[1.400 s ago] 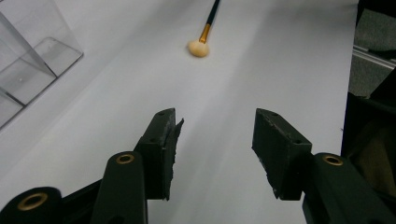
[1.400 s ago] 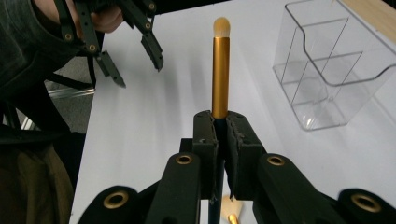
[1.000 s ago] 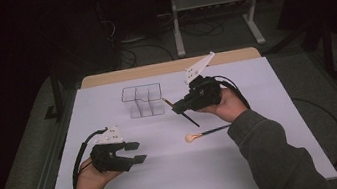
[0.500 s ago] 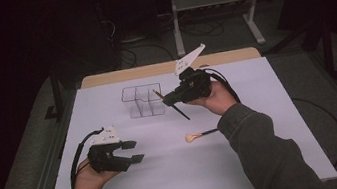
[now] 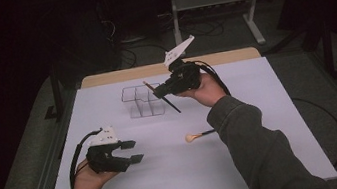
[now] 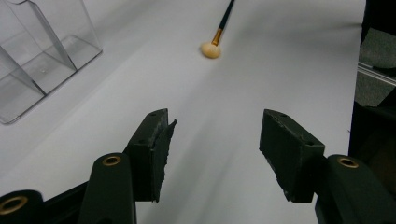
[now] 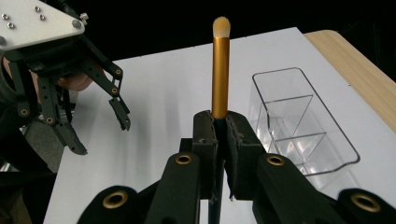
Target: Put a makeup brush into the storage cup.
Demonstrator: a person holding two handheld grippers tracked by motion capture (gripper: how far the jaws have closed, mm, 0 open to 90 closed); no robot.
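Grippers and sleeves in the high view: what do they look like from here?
Both are black two-jaw tools. The left tool has a small white plate on top and a black cable looping beside the wrist. The right tool carries a pale grey three-cornered plate with a black cable trailing behind. The jaw pads are dark and worn, with brass-coloured pivot rings. The person wears grey-green long sleeves.

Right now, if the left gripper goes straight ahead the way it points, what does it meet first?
Probably nothing soon: ahead of the left gripper, whose fingers are open, lies bare white table. The tan-tipped brush lies farther on, slightly left of that line; depth is unclear.
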